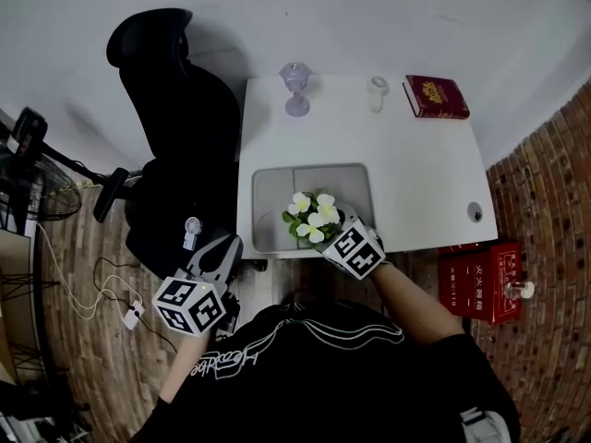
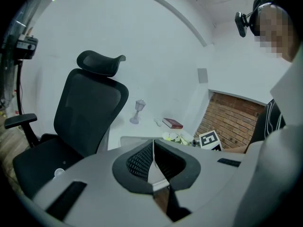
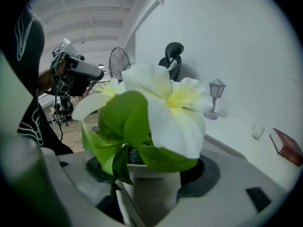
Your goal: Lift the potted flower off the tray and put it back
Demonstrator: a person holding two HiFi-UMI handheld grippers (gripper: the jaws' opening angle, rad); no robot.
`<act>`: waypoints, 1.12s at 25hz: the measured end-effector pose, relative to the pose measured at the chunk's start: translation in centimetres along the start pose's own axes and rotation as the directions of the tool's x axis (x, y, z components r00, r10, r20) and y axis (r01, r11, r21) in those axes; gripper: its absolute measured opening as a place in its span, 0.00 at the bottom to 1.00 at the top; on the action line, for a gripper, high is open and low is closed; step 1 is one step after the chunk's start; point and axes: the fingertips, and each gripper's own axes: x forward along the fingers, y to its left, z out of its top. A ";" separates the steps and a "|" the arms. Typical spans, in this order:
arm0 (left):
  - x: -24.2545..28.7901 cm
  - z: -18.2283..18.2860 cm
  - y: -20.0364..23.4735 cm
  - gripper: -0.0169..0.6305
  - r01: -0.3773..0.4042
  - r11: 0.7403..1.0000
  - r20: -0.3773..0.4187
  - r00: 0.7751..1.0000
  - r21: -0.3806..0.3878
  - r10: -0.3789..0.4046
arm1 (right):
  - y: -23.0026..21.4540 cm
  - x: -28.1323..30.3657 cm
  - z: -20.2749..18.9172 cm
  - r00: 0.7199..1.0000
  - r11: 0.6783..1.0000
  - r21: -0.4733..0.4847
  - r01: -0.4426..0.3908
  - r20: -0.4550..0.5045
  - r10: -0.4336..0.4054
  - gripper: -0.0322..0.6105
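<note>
The potted flower [image 1: 312,218], white blooms and green leaves in a pale pot [image 3: 151,193], is over the front right corner of the grey tray [image 1: 277,192] on the white table. My right gripper [image 1: 332,232] is shut on the pot, one jaw on each side of it. Whether the pot's base touches the tray is hidden. My left gripper [image 1: 218,255] hangs off the table's left front corner, over the floor by the chair, jaws shut and holding nothing [image 2: 152,162]. In the left gripper view the flower [image 2: 175,137] and the right gripper's marker cube [image 2: 209,140] show beyond the tray.
A black office chair [image 1: 175,127] stands left of the table. At the table's far edge are a glass lantern ornament [image 1: 295,89], a small white cup [image 1: 377,92] and a red book [image 1: 436,96]. A red box [image 1: 485,280] sits on the floor at the right, a fan [image 1: 37,183] at the far left.
</note>
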 end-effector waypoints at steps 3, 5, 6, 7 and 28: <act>0.2 -0.2 -0.1 0.08 0.002 1.000 -0.007 1.000 -0.004 -0.002 | 0.0 -0.2 -0.1 1.000 1.000 0.002 -0.011 0.004 0.011 0.58; 0.1 -0.3 -0.3 0.08 0.008 1.000 -0.015 1.000 0.002 -0.008 | 0.0 -0.3 -0.1 1.000 1.000 0.014 -0.013 0.013 0.013 0.59; 0.0 -0.3 -0.4 0.08 0.011 1.000 -0.018 1.000 0.007 -0.011 | 0.0 -0.4 -0.1 1.000 1.000 0.021 -0.013 0.019 0.012 0.62; 0.0 -0.2 -0.4 0.08 0.014 1.000 -0.019 1.000 0.011 -0.013 | 0.1 -0.5 0.0 1.000 1.000 0.029 -0.013 0.027 0.012 0.65; -7.1 0.3 -4.5 0.08 0.128 0.991 0.025 0.991 0.050 -0.129 | 4.4 -14.7 7.4 0.892 0.951 0.285 0.121 0.388 -0.229 0.67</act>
